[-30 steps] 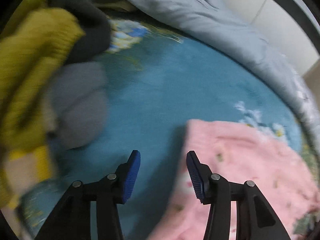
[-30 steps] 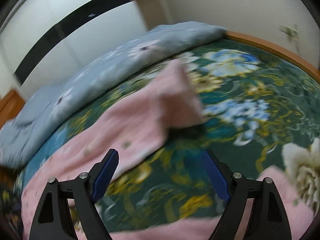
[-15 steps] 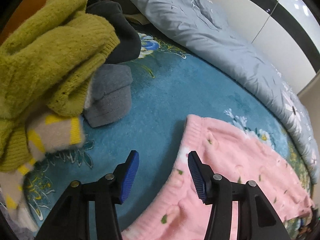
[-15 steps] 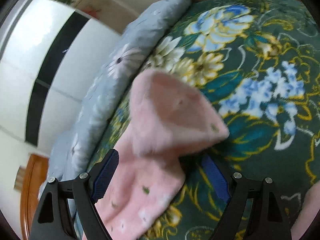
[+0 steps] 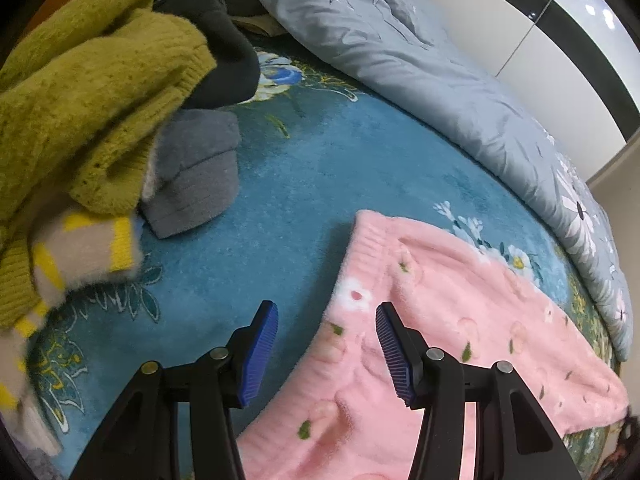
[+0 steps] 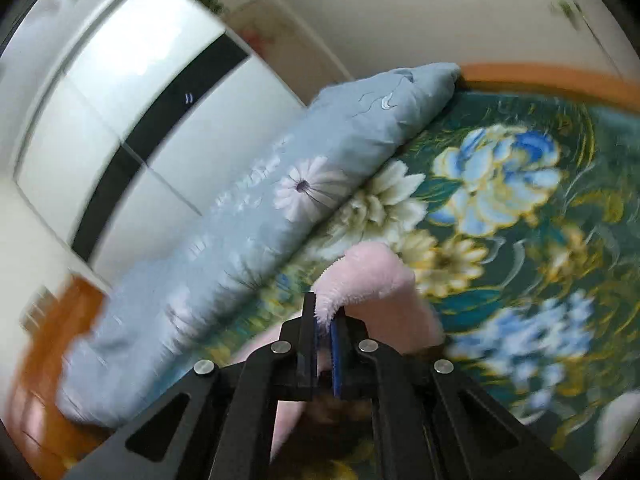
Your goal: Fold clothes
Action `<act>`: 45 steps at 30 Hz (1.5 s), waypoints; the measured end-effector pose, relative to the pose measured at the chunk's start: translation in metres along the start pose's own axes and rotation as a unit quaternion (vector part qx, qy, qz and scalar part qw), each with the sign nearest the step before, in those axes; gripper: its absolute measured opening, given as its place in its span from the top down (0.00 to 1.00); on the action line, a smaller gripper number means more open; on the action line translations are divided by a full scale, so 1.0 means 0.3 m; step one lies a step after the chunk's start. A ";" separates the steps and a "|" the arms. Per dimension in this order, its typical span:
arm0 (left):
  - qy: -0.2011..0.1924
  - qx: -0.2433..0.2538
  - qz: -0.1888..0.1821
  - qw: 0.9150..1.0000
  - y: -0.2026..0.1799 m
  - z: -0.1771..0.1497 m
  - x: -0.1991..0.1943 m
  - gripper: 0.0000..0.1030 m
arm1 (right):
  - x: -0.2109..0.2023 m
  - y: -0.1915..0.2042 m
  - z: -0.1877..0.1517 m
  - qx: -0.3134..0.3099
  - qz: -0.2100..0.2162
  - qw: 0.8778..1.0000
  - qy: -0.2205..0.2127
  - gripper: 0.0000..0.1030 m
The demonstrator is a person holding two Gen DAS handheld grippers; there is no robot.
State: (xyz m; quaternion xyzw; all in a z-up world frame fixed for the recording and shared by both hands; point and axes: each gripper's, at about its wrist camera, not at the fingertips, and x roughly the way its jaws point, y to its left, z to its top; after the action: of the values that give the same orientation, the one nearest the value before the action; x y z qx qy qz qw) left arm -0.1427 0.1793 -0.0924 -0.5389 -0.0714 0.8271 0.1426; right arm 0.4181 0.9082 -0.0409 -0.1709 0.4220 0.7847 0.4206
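A pink fleece garment [image 5: 452, 320] with small flower prints lies spread on the blue floral bedspread [image 5: 320, 168]. My left gripper [image 5: 326, 346] is open and empty, just above the garment's ribbed edge, one finger over the bedspread and one over the pink cloth. In the right wrist view my right gripper [image 6: 326, 320] is shut on a raised end of the pink garment [image 6: 372, 276], which curls up over the fingertips. The rest of the garment is hidden below this gripper.
A pile of clothes sits at the left: a green knit sweater [image 5: 80, 92], a grey folded item [image 5: 196, 176], a dark garment [image 5: 224, 60] and a beige-yellow striped piece [image 5: 80, 252]. A light blue quilt [image 5: 420, 60] runs along the far side of the bed, by a white wardrobe [image 6: 132, 112].
My right gripper has closed on the end of the pink garment and lifted it. My left gripper has stayed open and settled near the garment's ribbed edge.
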 end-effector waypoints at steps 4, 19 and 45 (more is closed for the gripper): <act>0.012 -0.005 -0.004 1.000 0.004 -0.014 0.007 0.46 | 0.071 -0.168 -0.089 0.042 -0.080 0.995 0.052 0.95; 0.038 -0.029 -0.018 0.999 0.025 -0.072 0.031 0.45 | 0.084 -0.202 -0.097 0.088 -0.071 0.992 0.055 0.95; 0.038 -0.050 -0.018 0.998 0.041 -0.102 0.030 0.45 | -0.067 -0.123 -0.031 -0.053 -0.124 0.991 -0.001 0.95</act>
State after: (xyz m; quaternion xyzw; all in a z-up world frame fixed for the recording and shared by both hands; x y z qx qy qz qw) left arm -0.1202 0.1695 -0.1161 -0.5754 -0.1171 0.7985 0.1330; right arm 0.4587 0.9011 -0.0528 -0.2434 0.3545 0.7479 0.5056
